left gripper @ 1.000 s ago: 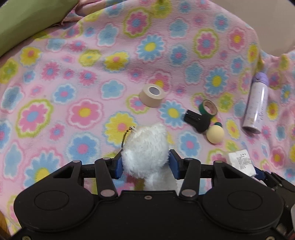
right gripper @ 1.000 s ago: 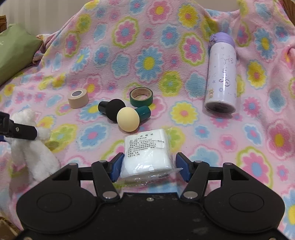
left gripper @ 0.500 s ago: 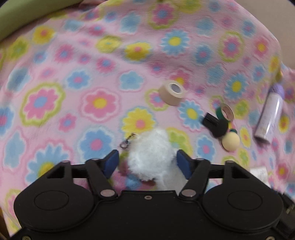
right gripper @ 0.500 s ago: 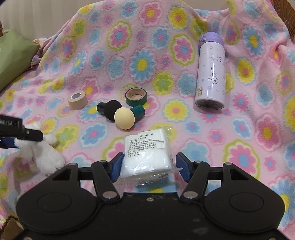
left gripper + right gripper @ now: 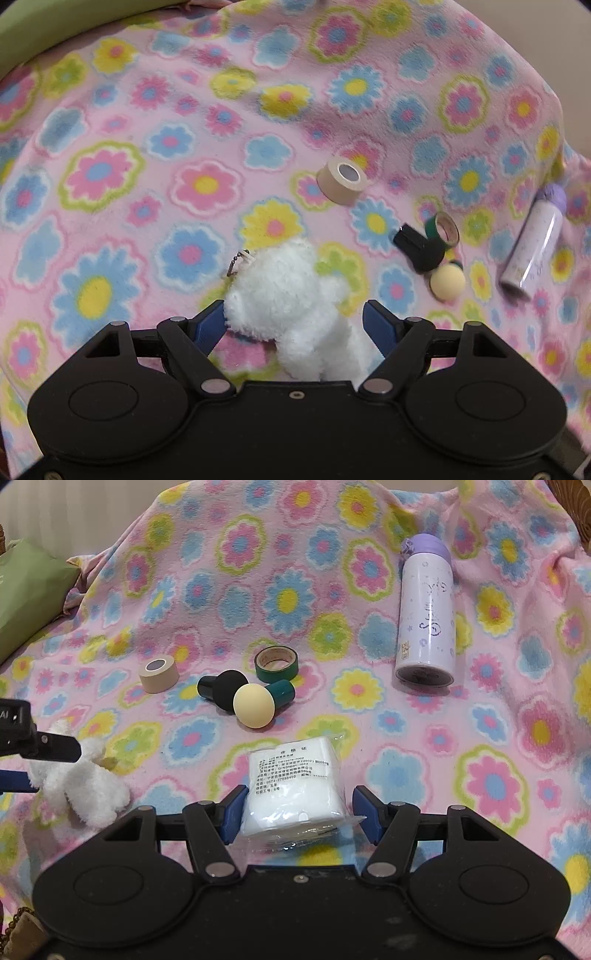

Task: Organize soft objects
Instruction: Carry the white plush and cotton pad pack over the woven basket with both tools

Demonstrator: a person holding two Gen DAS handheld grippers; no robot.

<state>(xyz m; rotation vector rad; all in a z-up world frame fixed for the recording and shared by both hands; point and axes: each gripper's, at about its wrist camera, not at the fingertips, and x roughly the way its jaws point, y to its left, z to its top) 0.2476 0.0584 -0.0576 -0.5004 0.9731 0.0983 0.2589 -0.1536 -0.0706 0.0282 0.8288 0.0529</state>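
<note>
A white plush toy (image 5: 291,299) with a small bead chain lies on the flowered blanket (image 5: 110,177). It sits between the jaws of my left gripper (image 5: 295,325), which are opening: the left pad brushes the fur and the right pad stands clear of it. In the right wrist view the same plush toy (image 5: 85,786) lies at the far left under the left gripper's finger (image 5: 55,747). My right gripper (image 5: 299,812) is shut on a white soft packet in clear plastic wrap (image 5: 295,786), low over the blanket (image 5: 480,775).
Mid-blanket lie a beige tape roll (image 5: 159,674), a green tape roll (image 5: 277,663), a black sponge applicator (image 5: 221,688) and a yellow one (image 5: 255,705). A purple and white bottle (image 5: 424,616) lies to the right. A green cushion (image 5: 26,598) sits at far left.
The left gripper's jaws have spread apart and let go of the plush toy, which now rests on the blanket. The left wrist rolled a little. The right gripper keeps its hold on the packet.
</note>
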